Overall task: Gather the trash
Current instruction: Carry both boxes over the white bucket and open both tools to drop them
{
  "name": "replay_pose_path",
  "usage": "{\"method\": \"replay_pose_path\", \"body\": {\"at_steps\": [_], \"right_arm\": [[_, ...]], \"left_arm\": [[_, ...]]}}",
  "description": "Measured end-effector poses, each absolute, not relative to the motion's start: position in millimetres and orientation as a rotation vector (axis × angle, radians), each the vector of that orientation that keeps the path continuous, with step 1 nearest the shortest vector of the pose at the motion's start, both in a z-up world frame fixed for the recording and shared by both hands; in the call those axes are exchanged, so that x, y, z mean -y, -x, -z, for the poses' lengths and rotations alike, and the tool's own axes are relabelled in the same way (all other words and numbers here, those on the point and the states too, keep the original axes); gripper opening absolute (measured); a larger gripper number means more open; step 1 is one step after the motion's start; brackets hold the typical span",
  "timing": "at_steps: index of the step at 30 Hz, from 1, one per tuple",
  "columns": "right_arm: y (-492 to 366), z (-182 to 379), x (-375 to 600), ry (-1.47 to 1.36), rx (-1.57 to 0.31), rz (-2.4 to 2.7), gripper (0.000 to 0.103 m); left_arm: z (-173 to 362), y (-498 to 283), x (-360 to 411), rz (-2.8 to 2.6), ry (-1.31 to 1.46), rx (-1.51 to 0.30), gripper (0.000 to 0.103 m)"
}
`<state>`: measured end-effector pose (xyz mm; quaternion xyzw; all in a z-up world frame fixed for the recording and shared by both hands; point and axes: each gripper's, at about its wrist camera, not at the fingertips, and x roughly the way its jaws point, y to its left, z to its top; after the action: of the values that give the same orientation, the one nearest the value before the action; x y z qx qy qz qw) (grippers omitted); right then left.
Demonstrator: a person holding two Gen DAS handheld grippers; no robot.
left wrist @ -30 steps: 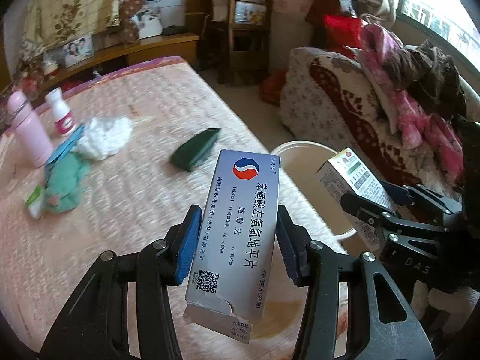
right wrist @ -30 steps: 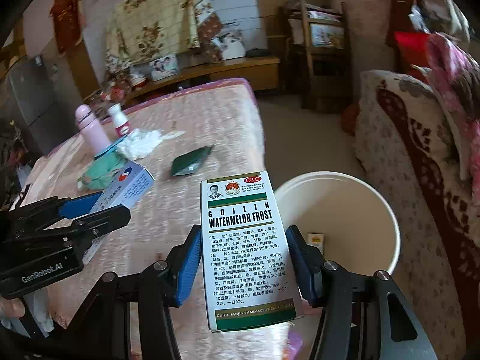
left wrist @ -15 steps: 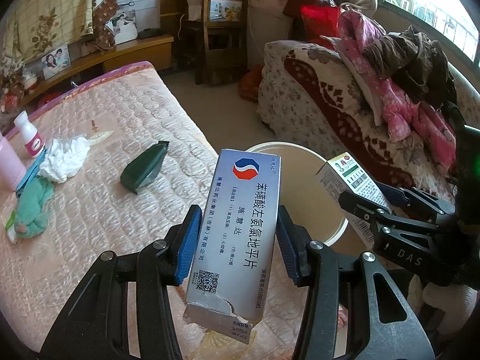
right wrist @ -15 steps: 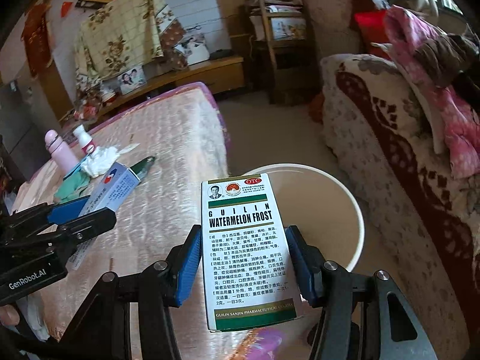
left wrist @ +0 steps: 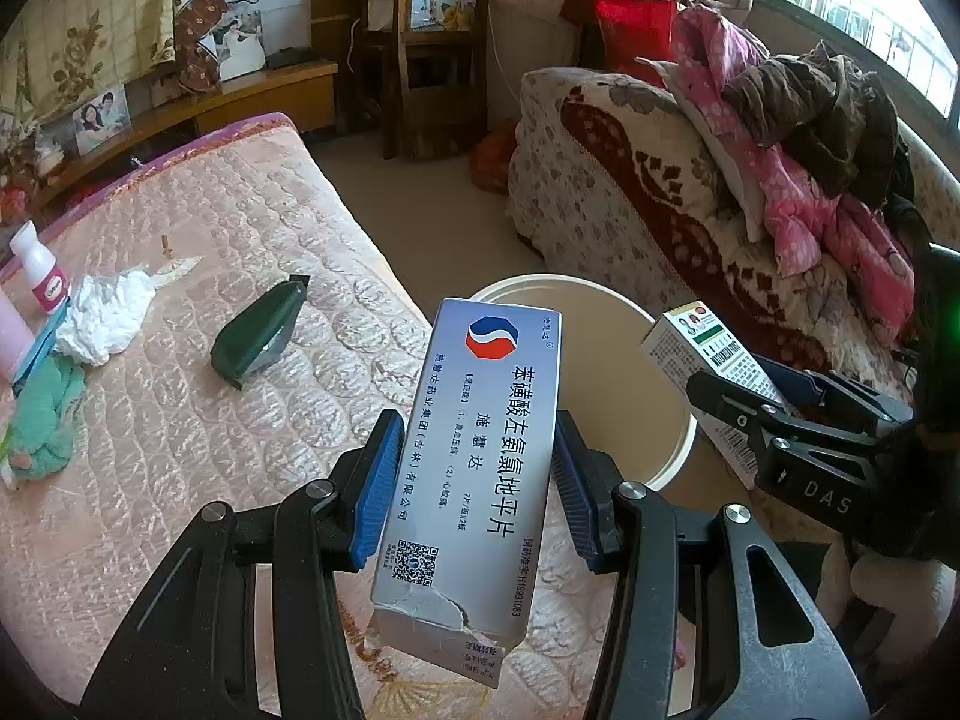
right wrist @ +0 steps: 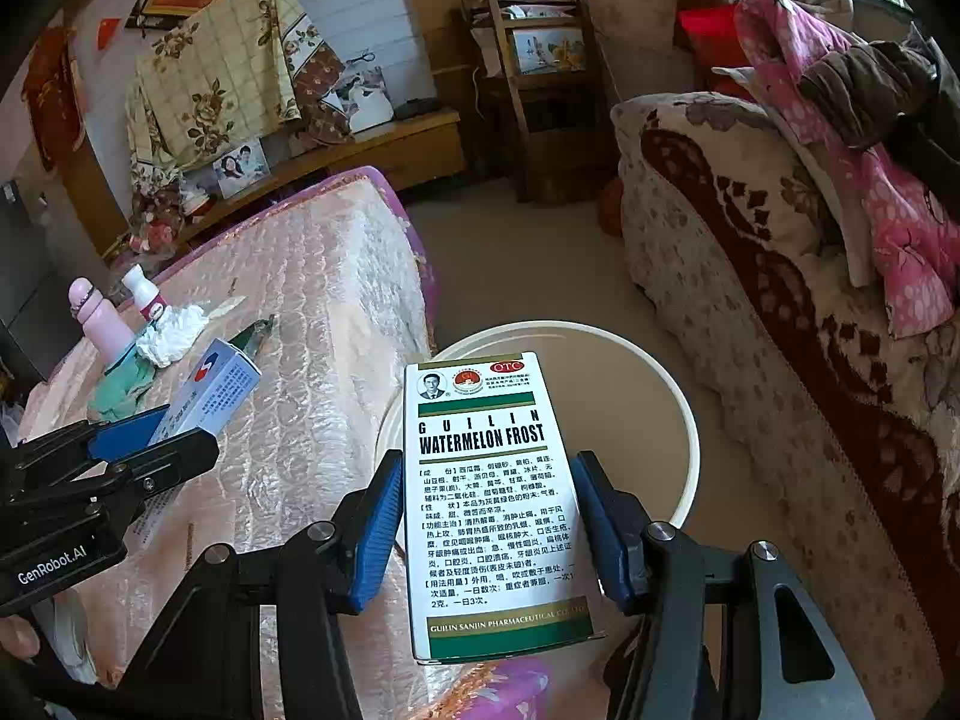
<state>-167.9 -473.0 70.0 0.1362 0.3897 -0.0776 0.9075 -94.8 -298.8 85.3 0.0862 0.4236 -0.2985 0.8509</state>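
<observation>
Over the bucket (right wrist: pixel 684 420) at twelve o'clock, I hold a silver box (left wrist: pixel 480 468) in my left gripper (left wrist: pixel 474 480) and a green-white box (right wrist: pixel 492 498) in my right gripper (right wrist: pixel 486 528), neither dropped; a tissue (left wrist: pixel 108 315) and a green wrapper (left wrist: pixel 258 333) wait at ten o'clock.

Both wrist cameras look steeply down along their fingers, close over the bed edge (left wrist: pixel 198 420), sharing the cream bucket (right wrist: pixel 684 420), bed, and sofa (left wrist: pixel 630 180) from side-by-side positions.
</observation>
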Motion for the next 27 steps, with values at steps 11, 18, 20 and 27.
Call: {"method": "replay_pose_path", "body": {"at_steps": [11, 18, 20, 27], "right_arm": [[158.1, -64.3, 483.2, -0.278, -0.819, 0.177, 0.054], [145.4, -53.7, 498.4, -0.293, -0.838, 0.202, 0.054], [142.1, -50.7, 502.3, -0.300, -0.839, 0.206, 0.054], [132.9, -36.9, 514.1, -0.330, -0.849, 0.228, 0.054]], "left_arm": [[-73.7, 86.5, 320.3, 0.636, -0.190, -0.917, 0.047], [-60.7, 75.4, 338.4, 0.641, -0.176, -0.953, 0.047], [-57.3, 71.3, 343.4, 0.643, -0.170, -0.964, 0.047], [-48.6, 60.4, 354.9, 0.644, -0.158, -0.979, 0.047]]}}
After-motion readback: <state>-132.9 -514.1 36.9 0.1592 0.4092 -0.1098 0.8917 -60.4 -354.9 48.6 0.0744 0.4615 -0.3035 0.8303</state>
